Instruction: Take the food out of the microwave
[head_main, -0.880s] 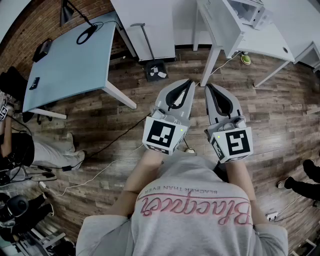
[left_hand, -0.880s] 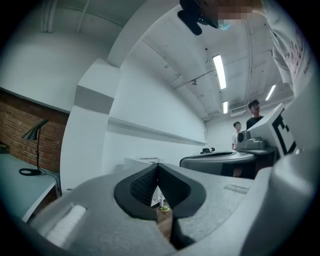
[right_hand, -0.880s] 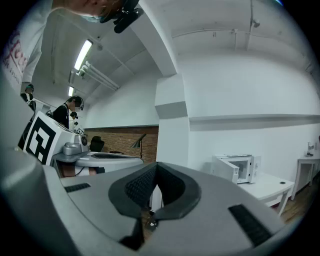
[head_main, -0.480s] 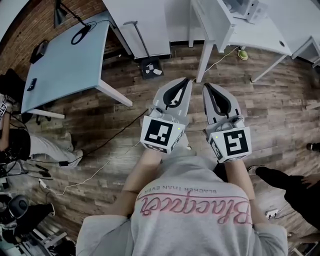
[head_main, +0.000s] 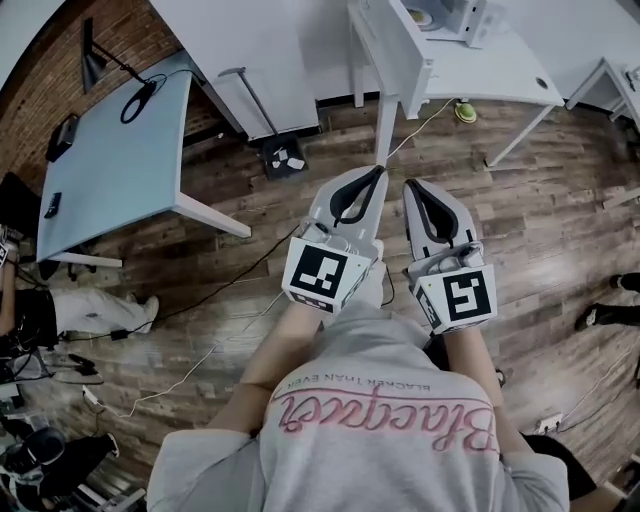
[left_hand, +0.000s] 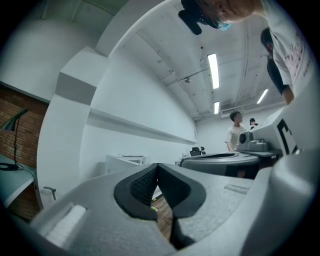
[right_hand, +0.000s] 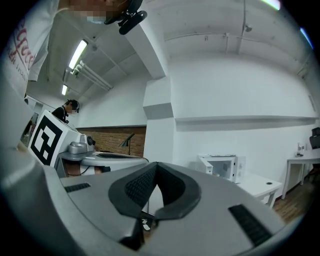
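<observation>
A white microwave (head_main: 458, 14) stands on a white table (head_main: 500, 70) at the top of the head view, well ahead of both grippers. In the right gripper view the microwave (right_hand: 223, 167) has its door open, and in the head view a pale dish (head_main: 420, 17) shows inside. I hold my left gripper (head_main: 378, 168) and my right gripper (head_main: 408, 184) side by side at chest height, level and pointing towards that table. The jaws of both are shut with nothing between them, as the left gripper (left_hand: 158, 165) and right gripper (right_hand: 156, 163) show in their own views.
A blue-grey table (head_main: 110, 150) with a desk lamp stands at the left. Cables (head_main: 230, 290) trail over the wooden floor. One person sits at the left edge (head_main: 60, 310); another's feet (head_main: 610, 310) show at the right. A white table leg (head_main: 385, 130) is just ahead.
The white table and microwave have drawn closer and shifted left in the head view as I walk towards them. Both grippers keep their place before my chest, still shut.
</observation>
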